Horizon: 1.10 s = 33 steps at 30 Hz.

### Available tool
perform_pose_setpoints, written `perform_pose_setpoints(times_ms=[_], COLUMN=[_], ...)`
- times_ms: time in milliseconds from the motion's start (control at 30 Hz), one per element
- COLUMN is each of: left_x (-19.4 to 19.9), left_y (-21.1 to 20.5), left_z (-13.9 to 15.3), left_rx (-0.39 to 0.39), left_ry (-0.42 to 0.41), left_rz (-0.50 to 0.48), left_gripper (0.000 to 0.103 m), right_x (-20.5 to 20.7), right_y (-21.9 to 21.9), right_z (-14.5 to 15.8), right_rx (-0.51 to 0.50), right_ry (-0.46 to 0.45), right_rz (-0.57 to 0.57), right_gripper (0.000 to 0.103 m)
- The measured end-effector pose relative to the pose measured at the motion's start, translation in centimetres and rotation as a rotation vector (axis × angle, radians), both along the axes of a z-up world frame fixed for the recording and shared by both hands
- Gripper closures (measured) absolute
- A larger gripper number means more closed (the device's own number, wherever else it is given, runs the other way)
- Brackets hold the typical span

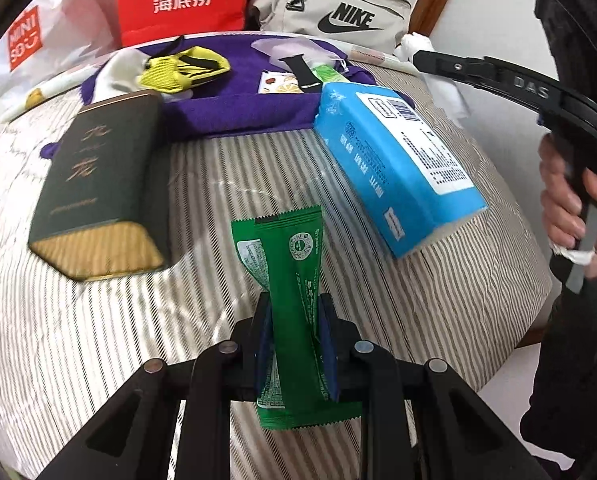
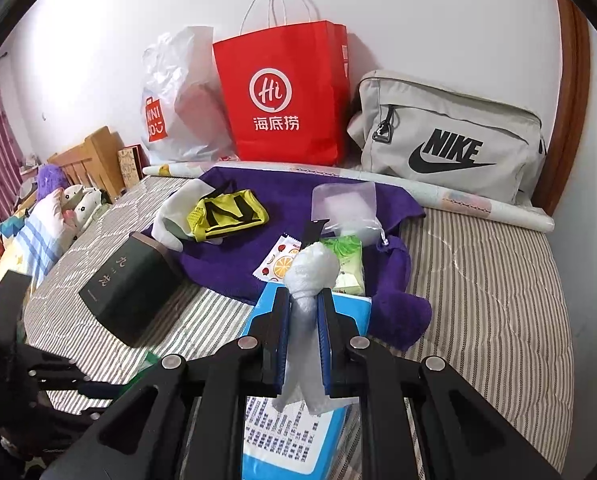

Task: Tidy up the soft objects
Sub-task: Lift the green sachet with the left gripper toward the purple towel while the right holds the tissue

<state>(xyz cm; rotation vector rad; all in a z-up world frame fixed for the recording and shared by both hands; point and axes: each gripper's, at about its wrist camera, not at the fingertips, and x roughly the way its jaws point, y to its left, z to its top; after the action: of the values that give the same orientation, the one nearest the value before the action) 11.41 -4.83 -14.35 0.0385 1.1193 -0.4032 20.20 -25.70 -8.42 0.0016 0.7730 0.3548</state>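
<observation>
My left gripper [image 1: 294,312] is shut on a green snack packet [image 1: 290,280] and holds it upright above the striped bed. My right gripper [image 2: 303,308] is shut on a white crumpled plastic wrap [image 2: 312,268], held above the blue tissue pack [image 2: 294,436], which also shows in the left wrist view [image 1: 394,160]. A purple towel [image 2: 258,264] lies at the back of the bed with a yellow mesh pouch [image 2: 228,214], a fruit-print sachet [image 2: 278,264], a green wipes pack [image 2: 348,266] and a clear plastic bag [image 2: 344,200] on it. The right gripper's body shows at the right of the left wrist view [image 1: 510,84].
A dark green box [image 1: 98,184] lies on the bed at the left. A red paper bag [image 2: 286,96], a white Miniso bag [image 2: 174,112] and a grey Nike bag [image 2: 450,136] stand against the wall. Pillows and a wooden headboard [image 2: 86,160] are far left.
</observation>
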Motion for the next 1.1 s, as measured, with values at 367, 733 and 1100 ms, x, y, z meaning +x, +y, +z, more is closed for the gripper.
perform_pose_setpoints(times_ms=[367, 733, 1100], left_x=[-1.8, -3.5, -3.1], left_y=[3.2, 7.8, 11.2], left_z=[1.6, 2.8, 5.2], left_rx=[-0.066, -0.109, -0.106], left_ry=[-0.002, -0.002, -0.073], left_rz=[0.018, 0.121, 0.215], left_gripper=[0.082, 0.082, 0.082], right_x=[1.4, 3.4, 4.8], right_y=[0.1, 1.7, 2.2], right_z=[0.1, 0.2, 0.3], right_rx=[0.011, -0.019, -0.013], right_ry=[0.016, 0.004, 0.006], right_rz=[-0.003, 0.017, 0.014], right_gripper=[0.090, 0.090, 0.090])
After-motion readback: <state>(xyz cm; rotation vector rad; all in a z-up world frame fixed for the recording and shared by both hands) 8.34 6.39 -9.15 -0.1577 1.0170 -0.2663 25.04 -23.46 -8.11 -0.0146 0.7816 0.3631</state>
